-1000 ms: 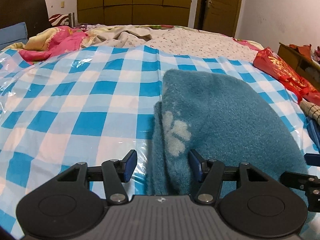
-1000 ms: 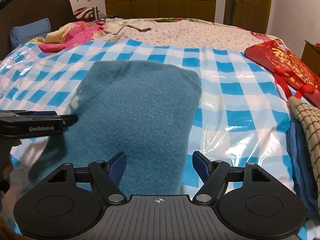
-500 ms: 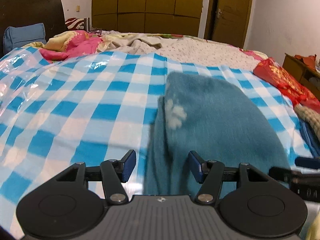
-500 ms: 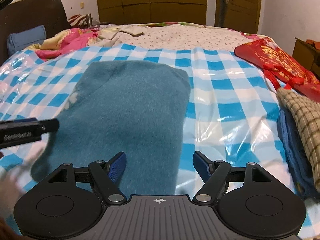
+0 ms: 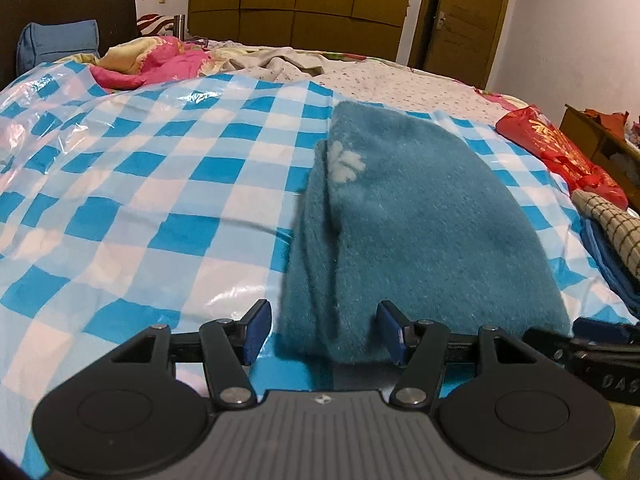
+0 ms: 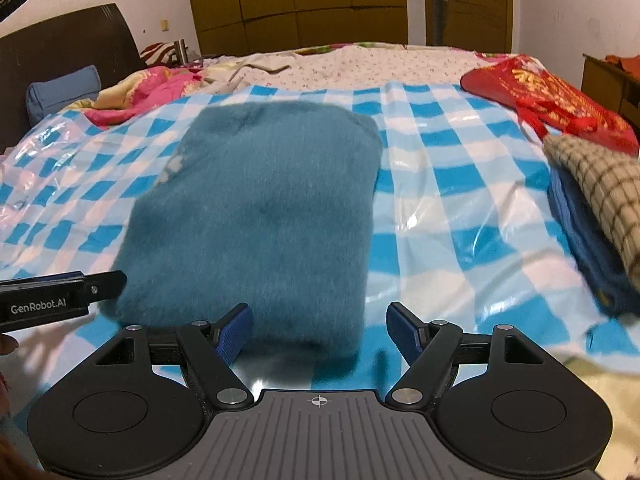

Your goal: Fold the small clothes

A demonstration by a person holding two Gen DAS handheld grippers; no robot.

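A fuzzy teal garment (image 5: 408,216) with a white flower patch lies folded flat on the blue-and-white checked plastic sheet (image 5: 168,200) that covers the bed. My left gripper (image 5: 323,330) stands open at the garment's near left corner, which shows between the blue pads without being pressed. My right gripper (image 6: 320,330) is open too, over the near right corner of the teal garment (image 6: 260,208). Each gripper shows at the edge of the other's view: the right gripper (image 5: 592,344) and the left gripper (image 6: 60,300).
A stack of folded clothes (image 6: 600,208), beige check on blue, lies at the right edge. Behind it sits a red bag (image 6: 552,100). A pink quilt (image 5: 160,64) and a blue pillow (image 5: 56,46) lie at the far left by the headboard. Wardrobe and door stand beyond.
Both grippers have drawn back toward the near edge of the teal garment, whose near edge now shows between the fingers. Both sets of jaws stand as wide as before.
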